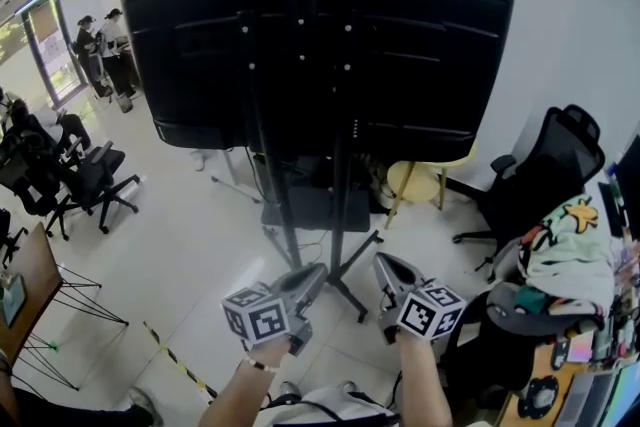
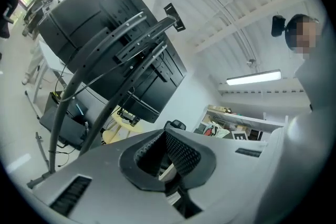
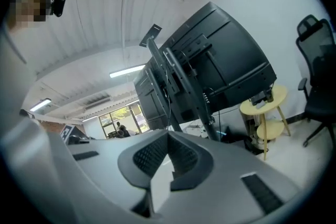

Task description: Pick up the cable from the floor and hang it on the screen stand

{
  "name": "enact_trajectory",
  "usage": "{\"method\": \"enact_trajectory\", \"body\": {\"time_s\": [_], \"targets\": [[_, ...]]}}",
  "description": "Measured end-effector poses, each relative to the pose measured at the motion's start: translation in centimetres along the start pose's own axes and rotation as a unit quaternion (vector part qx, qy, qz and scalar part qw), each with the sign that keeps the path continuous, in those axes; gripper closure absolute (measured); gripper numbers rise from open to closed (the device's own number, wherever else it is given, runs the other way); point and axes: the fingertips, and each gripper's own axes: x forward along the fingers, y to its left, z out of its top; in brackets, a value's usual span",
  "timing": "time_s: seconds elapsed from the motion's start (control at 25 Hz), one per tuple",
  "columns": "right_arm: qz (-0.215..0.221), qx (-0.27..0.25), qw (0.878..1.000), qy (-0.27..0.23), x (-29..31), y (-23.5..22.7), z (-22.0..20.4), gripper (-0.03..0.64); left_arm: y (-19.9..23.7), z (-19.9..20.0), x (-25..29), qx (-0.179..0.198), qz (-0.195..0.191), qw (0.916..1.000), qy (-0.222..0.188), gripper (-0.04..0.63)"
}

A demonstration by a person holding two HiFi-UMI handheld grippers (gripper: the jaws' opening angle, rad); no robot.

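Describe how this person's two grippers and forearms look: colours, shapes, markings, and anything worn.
The left gripper and right gripper are alike: smooth grey shells tapering to a point, with black grid-textured pads inside. The left cube and right cube are white with black square markers. No sleeves show; a thin wristband circles the left wrist. No cables on either gripper.

Pale floor (image 1: pixel 190 245) bears the screen stand (image 1: pixel 338 215), a black office chair (image 1: pixel 95 177) and a yellow side table (image 1: pixel 415 183)
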Motion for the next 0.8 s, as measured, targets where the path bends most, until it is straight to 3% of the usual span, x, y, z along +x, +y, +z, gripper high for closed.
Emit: {"method": "enact_trajectory", "body": {"time_s": [0.24, 0.44, 0.8], "targets": [[-0.036, 0.010, 0.999, 0.009, -0.7, 1.4, -4.5, 0.614, 2.2, -3.0, -3.0, 0.078, 0.069, 0.9927, 0.061, 0.595], [-0.075, -0.044, 0.995, 0.043, -1.5, 2.8, -6.6, 0.614, 4.7, -4.0, -5.5, 0.120, 0.119, 0.9829, 0.072, 0.595], [-0.083, -0.055, 0.995, 0.023, -1.4, 4.5, -4.7, 0.614, 5.2, -1.4, -6.8, 0.119, 0.106, 0.9860, 0.049, 0.595]]}}
